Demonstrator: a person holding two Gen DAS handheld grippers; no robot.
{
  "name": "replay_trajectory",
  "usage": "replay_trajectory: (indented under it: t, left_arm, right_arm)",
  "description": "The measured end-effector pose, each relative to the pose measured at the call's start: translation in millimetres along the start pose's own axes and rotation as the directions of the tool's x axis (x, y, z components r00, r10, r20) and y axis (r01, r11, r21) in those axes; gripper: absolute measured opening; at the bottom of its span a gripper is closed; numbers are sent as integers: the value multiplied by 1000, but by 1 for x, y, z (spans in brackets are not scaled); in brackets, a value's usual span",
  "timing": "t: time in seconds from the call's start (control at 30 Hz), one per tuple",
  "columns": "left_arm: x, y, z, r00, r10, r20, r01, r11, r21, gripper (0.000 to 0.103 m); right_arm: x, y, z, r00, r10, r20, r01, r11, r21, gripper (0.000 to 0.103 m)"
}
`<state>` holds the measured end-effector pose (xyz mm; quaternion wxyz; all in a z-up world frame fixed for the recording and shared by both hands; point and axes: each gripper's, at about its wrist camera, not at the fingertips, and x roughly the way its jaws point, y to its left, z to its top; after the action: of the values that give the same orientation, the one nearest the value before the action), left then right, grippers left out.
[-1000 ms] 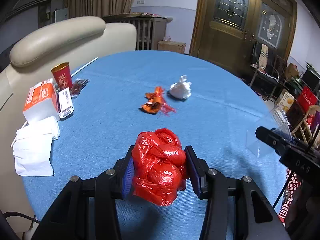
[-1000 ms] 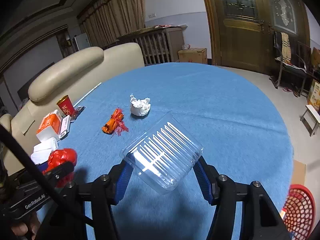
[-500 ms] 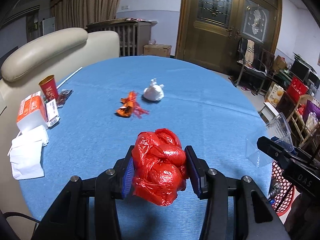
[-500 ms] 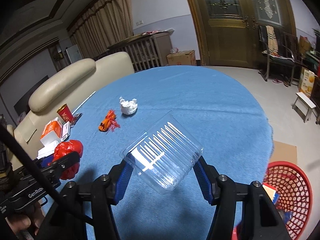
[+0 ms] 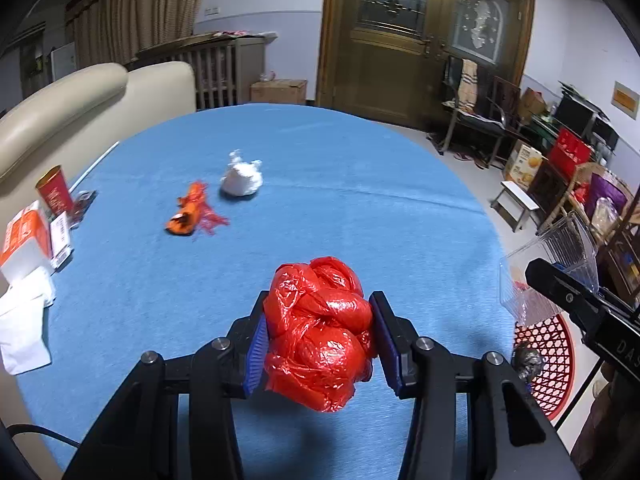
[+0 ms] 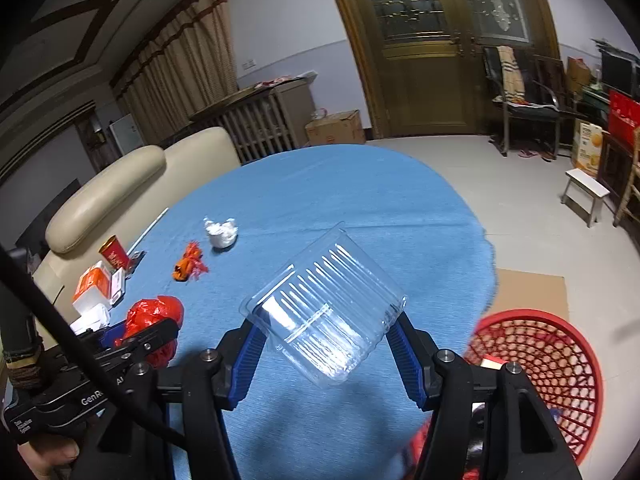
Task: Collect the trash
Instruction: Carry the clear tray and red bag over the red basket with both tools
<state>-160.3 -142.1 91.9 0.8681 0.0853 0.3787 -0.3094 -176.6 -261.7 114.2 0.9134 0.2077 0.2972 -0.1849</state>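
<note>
Your left hand-held gripper (image 5: 318, 330) pinches a crumpled red plastic bag (image 5: 320, 332) between its blue pads, held above the blue surface (image 5: 360, 208). Your right hand-held gripper (image 6: 326, 344) clamps a clear ribbed plastic container (image 6: 324, 312) by its sides – tilted, nothing visible inside it. In the right wrist view the left gripper and its red bag sit off to the lower left, well apart from the clear container.

A red mesh basket (image 6: 560, 356) stands on the floor just beside the surface's edge, to the right of the right gripper; some items lie in it, too hidden to name.

Two loose pieces of trash lie on the surface, near each other – one orange wrapper (image 5: 190, 216) and one white crumpled wad (image 5: 242, 180). At the far left edge you have one red paper cup (image 5: 54, 194), an orange-and-white box (image 5: 22, 240) and some white tissues (image 5: 22, 320).
</note>
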Motion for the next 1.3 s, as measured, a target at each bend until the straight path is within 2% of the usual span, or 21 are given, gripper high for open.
replay_trajectory:
  t: [0.27, 0.6, 1.3]
  left_arm:
    - [2, -29, 5, 999, -41, 7, 41, 998, 37, 50]
    - [-7, -52, 9, 998, -64, 28, 62, 996, 71, 50]
    - [-6, -66, 10, 997, -70, 27, 67, 993, 100, 49]
  right_arm:
    - [-26, -25, 3, 998, -49, 33, 48, 998, 29, 63]
    - [-50, -41, 0, 996, -69, 65, 65, 996, 64, 63]
    - [-63, -61, -2, 993, -78, 86, 68, 991, 117, 63]
